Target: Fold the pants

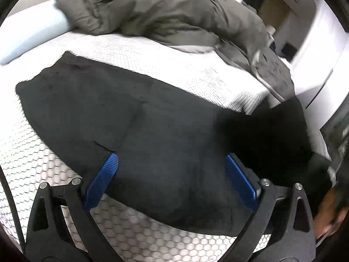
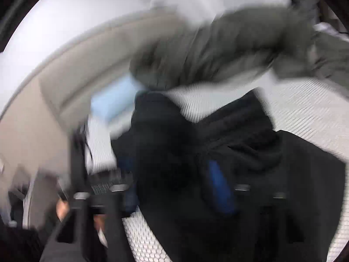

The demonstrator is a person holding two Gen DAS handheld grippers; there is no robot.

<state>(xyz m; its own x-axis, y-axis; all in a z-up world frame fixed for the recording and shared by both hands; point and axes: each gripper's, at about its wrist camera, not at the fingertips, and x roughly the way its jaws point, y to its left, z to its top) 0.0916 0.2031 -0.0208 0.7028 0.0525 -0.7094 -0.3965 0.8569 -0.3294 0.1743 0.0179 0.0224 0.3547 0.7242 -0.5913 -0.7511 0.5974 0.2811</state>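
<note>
My left tool (image 1: 171,182) hangs released over the black pants (image 1: 122,118) spread on the bed (image 1: 178,65). My right tool (image 2: 176,185) is blurred; cloth lies between its blades, grip unclear. I'd square the edges before creasing.

We find no text, label, brand, number or sign that we can read in either wrist view (the right one is heavily smeared by motion, and the sharper left one shows only plain, unprinted surfaces).
</note>
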